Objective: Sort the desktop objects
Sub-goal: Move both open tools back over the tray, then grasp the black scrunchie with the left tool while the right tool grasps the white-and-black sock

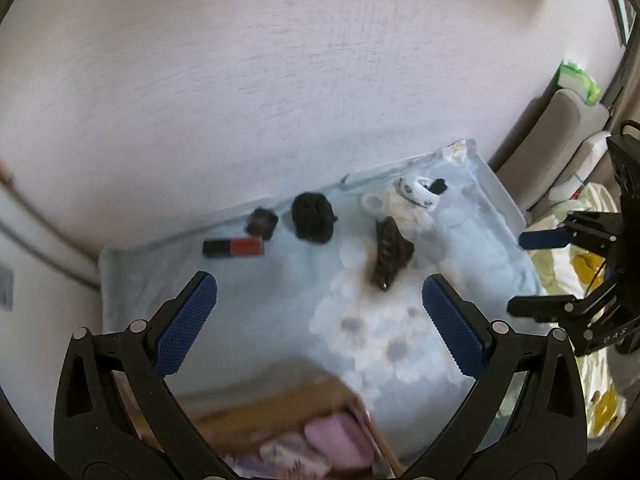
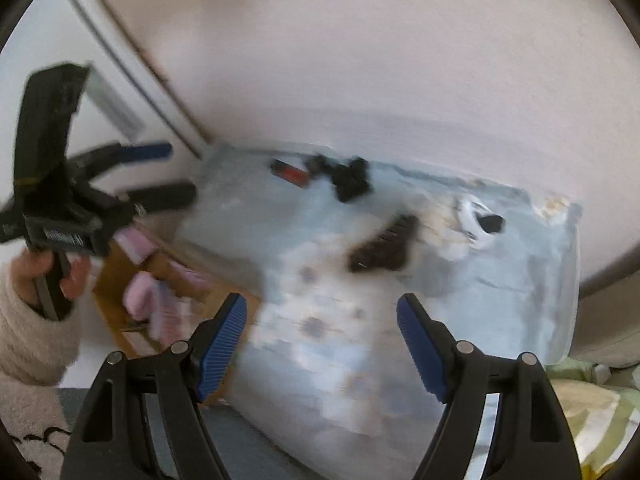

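Small objects lie on a light blue floral cloth (image 1: 256, 312): a black-and-red lipstick (image 1: 234, 247), a small dark square case (image 1: 262, 222), a black scrunchie (image 1: 313, 218), a dark hair claw clip (image 1: 390, 254), and a white item with a black piece (image 1: 418, 192). My left gripper (image 1: 320, 320) is open and empty above the cloth, in front of a cardboard box (image 1: 280, 404) holding pink items. My right gripper (image 2: 322, 344) is open and empty over the cloth (image 2: 500, 280); the claw clip (image 2: 384, 246) and lipstick (image 2: 290, 172) lie beyond it, blurred.
A pale wall (image 1: 280, 80) rises behind the cloth. A grey cushion (image 1: 560, 136) and green packet (image 1: 578, 78) are at right, with patterned yellow-green bedding (image 1: 596, 380) below. The right gripper shows at the right edge (image 1: 560, 268); the left gripper and hand show at left (image 2: 80, 208).
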